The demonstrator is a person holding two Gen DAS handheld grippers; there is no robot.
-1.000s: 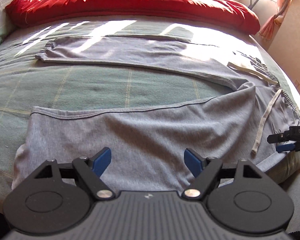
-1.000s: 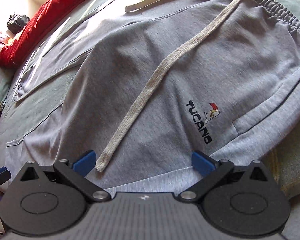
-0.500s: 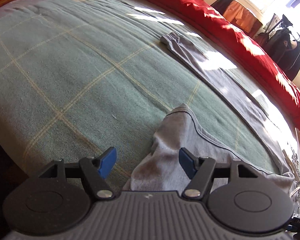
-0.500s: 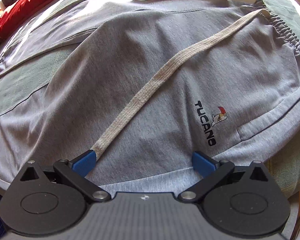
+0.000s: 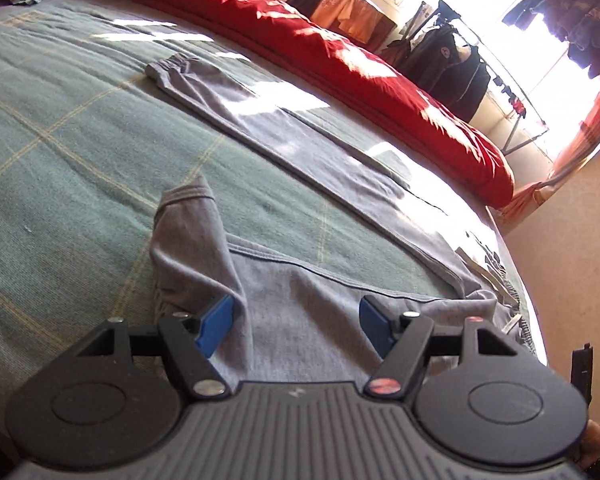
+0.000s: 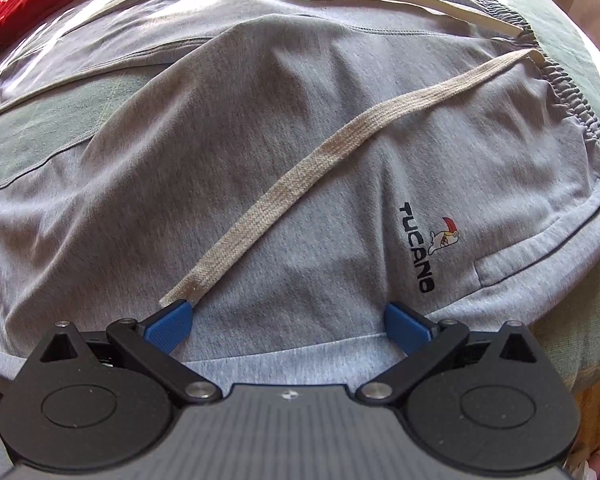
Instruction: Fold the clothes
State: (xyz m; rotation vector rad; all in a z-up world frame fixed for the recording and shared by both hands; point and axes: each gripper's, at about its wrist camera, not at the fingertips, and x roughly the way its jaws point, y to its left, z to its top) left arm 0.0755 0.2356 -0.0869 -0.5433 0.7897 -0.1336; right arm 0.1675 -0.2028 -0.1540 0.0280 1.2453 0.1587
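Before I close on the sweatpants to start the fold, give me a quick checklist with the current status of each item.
1. Left hand-held gripper open: ok.
2. Right hand-held gripper open: ok.
3. Sweatpants fabric between the left fingers: ok, the near leg lies there.
4. Near leg flat: not ok, its hem is bunched and turned up.
5. Drawstring clear of the right fingers: not ok, its end lies at the left fingertip.
6. Far leg flat on the bed: ok.

Harsh daylight, bent edges

Sun through the blown-out bright window (image 5: 556, 40) throws glaring patches across the green checked bedspread (image 5: 60, 128); fisheye curves both views, which stay sharp.
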